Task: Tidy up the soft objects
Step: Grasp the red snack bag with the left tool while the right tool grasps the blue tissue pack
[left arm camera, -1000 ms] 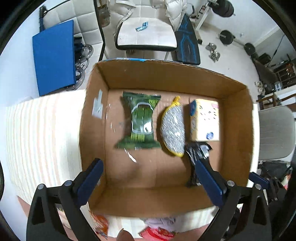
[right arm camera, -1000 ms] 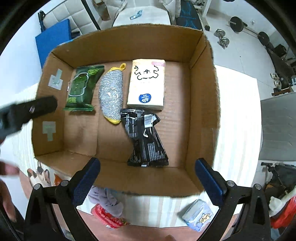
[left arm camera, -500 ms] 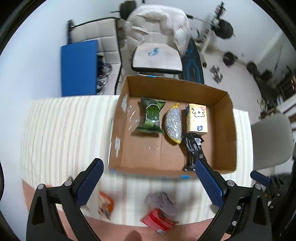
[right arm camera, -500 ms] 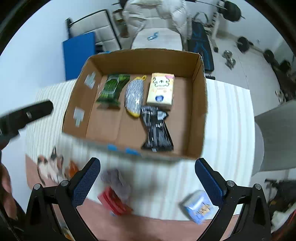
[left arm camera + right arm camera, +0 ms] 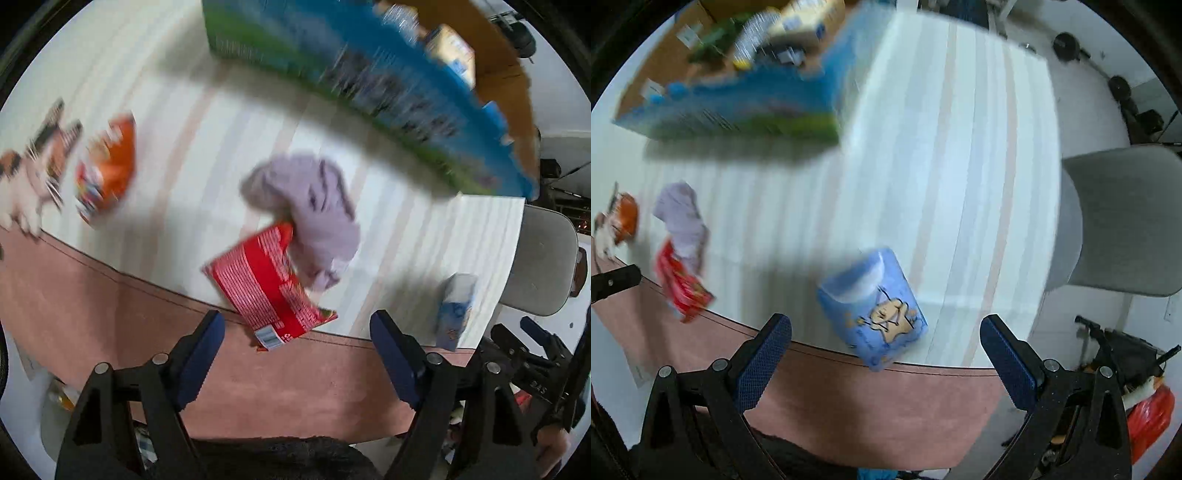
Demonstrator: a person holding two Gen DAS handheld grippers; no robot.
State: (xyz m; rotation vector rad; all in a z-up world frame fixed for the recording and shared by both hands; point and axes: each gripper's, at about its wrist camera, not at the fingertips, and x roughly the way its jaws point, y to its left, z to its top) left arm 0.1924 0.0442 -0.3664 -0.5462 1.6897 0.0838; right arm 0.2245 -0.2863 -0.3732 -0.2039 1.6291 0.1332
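My left gripper (image 5: 295, 350) is open and empty, just short of a red packet (image 5: 267, 286) at the table's front edge. A lilac cloth (image 5: 314, 206) lies partly on that packet. An orange packet (image 5: 107, 170) and a cat-print item (image 5: 26, 184) lie to the left. My right gripper (image 5: 884, 350) is open and empty, just before a blue star-print tissue pack (image 5: 875, 306). The cardboard box (image 5: 369, 74) with blue printed sides stands behind and holds several packs; it also shows in the right wrist view (image 5: 738, 92).
The striped tablecloth (image 5: 960, 166) has a pink border (image 5: 258, 387) along the near edge. A grey chair (image 5: 1119, 221) stands to the right of the table. The blue tissue pack also shows in the left wrist view (image 5: 456, 310). Both views are motion-blurred.
Both grippers have pulled back from above the box and dropped low to the table's front edge. The loose items now fill the views; the box has slid to the top.
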